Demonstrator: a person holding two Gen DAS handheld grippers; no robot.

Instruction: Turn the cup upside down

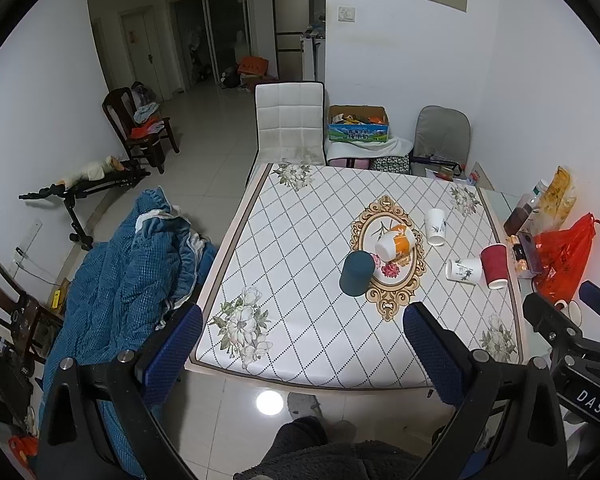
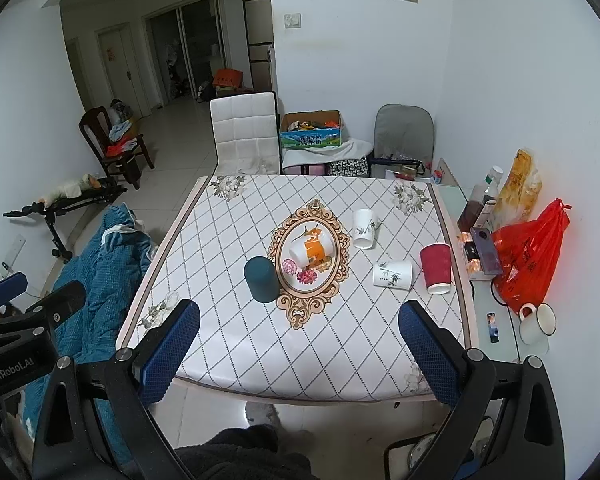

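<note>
Evenly lit, cool indoor light; a lamp glares off the near floor tiles (image 1: 269, 402); fisheye edges bend and darken.

Five cups (image 1: 394, 243) sit on the table (image 1: 300, 264); left gripper (image 1: 304, 340) jaws spread wide.

You see a red plastic bag (image 2: 530, 256) at the tabletop's right edge, with a white enamel mug (image 2: 538, 322) just nearer. Beyond the far edge stands a white chair (image 2: 244, 132); a blue quilt (image 1: 120, 280) lies left.
</note>
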